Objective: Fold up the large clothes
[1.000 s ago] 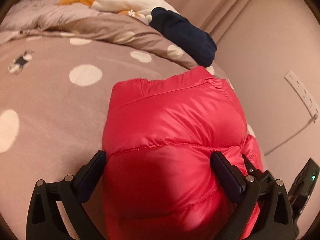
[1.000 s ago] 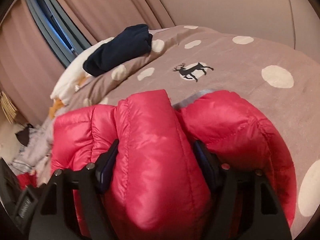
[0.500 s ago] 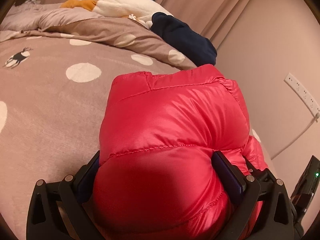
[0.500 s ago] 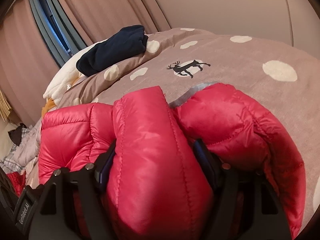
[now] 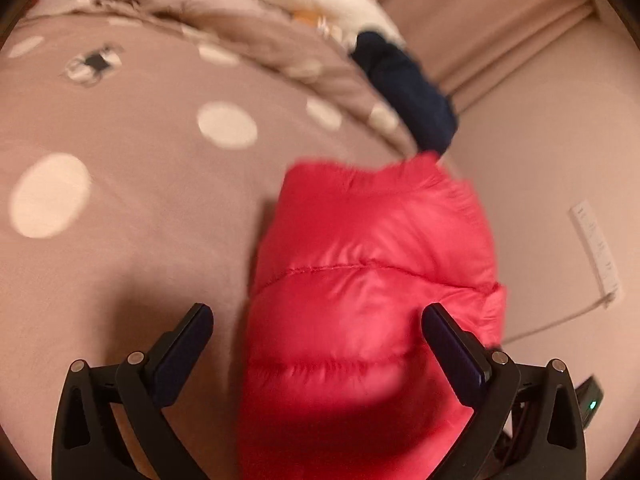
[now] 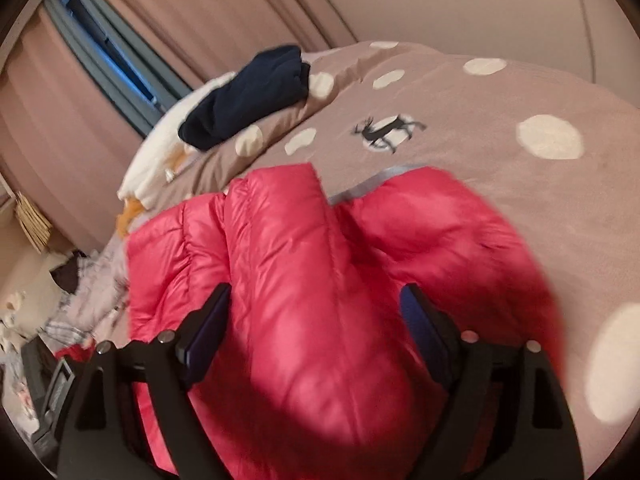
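Both claws straddle red jacket.

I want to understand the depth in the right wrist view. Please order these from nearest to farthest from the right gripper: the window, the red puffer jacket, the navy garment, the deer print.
1. Red puffer jacket, between the opening jaws of the right gripper.
2. Deer print, on the bedcover beyond the jacket.
3. Navy garment, on the raised bedding, upper left.
4. Window, behind the curtains, far left.

Open bedspread lies left of the red jacket; wall blocks right.
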Action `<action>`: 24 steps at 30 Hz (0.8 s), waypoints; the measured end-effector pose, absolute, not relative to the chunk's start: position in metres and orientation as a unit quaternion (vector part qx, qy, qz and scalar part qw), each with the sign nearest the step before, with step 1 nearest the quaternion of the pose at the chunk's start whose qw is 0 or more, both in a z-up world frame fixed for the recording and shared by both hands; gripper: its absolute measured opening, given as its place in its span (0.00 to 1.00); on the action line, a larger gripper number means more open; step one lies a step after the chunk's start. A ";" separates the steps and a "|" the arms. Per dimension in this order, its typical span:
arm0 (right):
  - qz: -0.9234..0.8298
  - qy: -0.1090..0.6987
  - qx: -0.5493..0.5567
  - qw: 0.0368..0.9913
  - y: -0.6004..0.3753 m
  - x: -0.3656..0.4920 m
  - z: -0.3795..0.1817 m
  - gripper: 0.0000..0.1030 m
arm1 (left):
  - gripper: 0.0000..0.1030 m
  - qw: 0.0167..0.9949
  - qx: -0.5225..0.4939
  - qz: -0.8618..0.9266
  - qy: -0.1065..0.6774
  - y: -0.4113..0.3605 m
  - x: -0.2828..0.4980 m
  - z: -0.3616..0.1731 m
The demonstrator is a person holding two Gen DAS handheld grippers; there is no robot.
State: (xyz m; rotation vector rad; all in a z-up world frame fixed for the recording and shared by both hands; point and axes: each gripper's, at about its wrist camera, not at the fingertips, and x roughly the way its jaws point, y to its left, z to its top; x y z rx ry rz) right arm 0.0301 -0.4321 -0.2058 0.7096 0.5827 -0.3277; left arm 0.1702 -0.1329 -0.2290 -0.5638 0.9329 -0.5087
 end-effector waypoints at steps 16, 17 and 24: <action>-0.089 0.272 0.518 0.806 -0.463 -0.042 -0.259 1.00 | 1.00 0.724 -0.369 -0.299 0.500 -0.097 0.162 -0.275; -0.087 0.272 0.522 0.804 -0.462 -0.041 -0.262 1.00 | 1.00 0.721 -0.370 -0.304 0.500 -0.100 0.161 -0.277; -0.038 0.254 0.544 0.799 -0.458 -0.026 -0.269 1.00 | 1.00 0.664 -0.381 -0.392 0.511 -0.129 0.177 -0.293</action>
